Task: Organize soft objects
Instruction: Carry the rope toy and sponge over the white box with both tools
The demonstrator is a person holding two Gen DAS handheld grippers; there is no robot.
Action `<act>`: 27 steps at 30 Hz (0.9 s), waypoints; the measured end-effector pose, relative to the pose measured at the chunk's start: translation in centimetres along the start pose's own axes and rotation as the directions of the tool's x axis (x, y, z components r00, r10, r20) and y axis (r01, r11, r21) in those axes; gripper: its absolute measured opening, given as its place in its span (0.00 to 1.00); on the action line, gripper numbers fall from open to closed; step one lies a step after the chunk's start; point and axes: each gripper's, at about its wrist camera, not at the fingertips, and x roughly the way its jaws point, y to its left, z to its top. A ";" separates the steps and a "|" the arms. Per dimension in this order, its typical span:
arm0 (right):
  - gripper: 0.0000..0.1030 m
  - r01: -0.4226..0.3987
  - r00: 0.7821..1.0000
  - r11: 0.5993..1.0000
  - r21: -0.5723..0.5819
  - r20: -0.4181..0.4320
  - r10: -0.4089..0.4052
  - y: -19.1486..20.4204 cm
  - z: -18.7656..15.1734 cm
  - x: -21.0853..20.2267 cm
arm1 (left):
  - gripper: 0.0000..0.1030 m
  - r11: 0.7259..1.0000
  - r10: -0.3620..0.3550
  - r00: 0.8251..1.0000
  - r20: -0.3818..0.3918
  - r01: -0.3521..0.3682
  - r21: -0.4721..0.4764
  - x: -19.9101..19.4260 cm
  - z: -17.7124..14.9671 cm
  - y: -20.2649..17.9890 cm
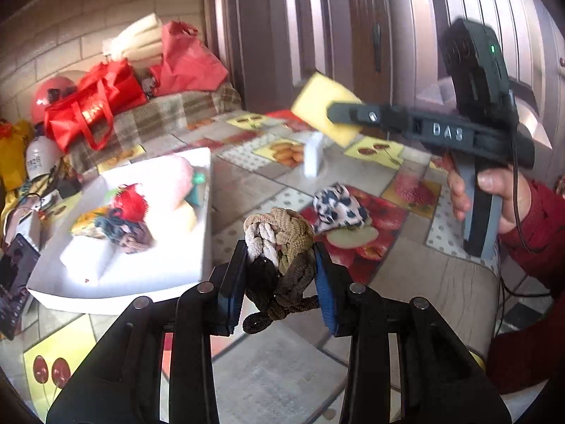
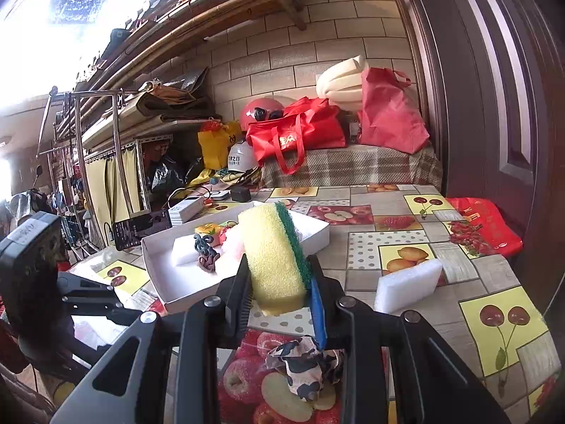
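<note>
A bundle of braided hair ties [image 1: 279, 243] in beige, tan and dark brown sits pinched in the left claw [image 1: 280, 275], held above the fruit-print worktop [image 1: 247, 176] just right of the white tray [image 1: 197, 275]. The right claw [image 2: 279, 300] grips a yellow sponge [image 2: 273, 258] with a green scouring face, upright between its pads, raised over the worktop with the tray directly ahead. Both loads appear mid-carry toward the tray, which already holds a white foam block [image 2: 183, 252], a dark knotted tie [image 2: 206, 252] and, blurred in the left view, what may be a pink plush piece [image 1: 182, 180]. Two soft items remain out on the worktop: a spotted scrunchie [image 2: 307, 364] below the right claw and a white foam sponge [image 2: 409, 284] near the far edge. The next move likely calls for bringing each claw over free tray floor, lowering, then releasing.
</note>
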 end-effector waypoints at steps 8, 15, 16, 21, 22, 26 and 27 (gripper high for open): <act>0.27 0.033 0.999 0.999 0.028 0.008 -0.034 0.5 -0.6 1.3 | 0.34 0.944 0.303 0.943 0.141 -0.276 -0.182 -2.4 -0.7 6.4; 0.27 0.026 1.000 0.999 0.020 -0.005 -0.026 1.8 -0.4 2.8 | 0.34 0.908 0.382 0.918 0.107 -0.351 -0.230 -0.1 -0.9 8.9; 0.27 0.023 1.000 1.000 0.020 -0.004 -0.023 1.8 -0.4 2.8 | 0.34 0.905 0.389 0.914 0.110 -0.357 -0.232 -0.2 -1.0 8.9; 0.27 0.018 1.000 1.000 0.019 -0.013 -0.017 2.2 -0.5 3.1 | 0.34 0.896 0.402 0.910 0.107 -0.366 -0.254 -0.2 -1.1 9.3; 0.27 0.017 1.000 1.000 0.017 -0.015 -0.017 2.3 -0.5 3.2 | 0.34 0.893 0.406 0.908 0.106 -0.369 -0.256 -0.2 -1.1 9.4; 0.27 0.015 1.000 1.000 0.005 -0.025 -0.015 2.8 -0.4 3.6 | 0.34 0.881 0.432 0.895 0.107 -0.394 -0.261 0.1 -0.9 9.7; 0.27 0.014 0.999 1.000 0.002 -0.029 -0.014 2.7 -0.4 3.8 | 0.34 0.879 0.435 0.894 0.104 -0.397 -0.264 0.3 -0.8 9.9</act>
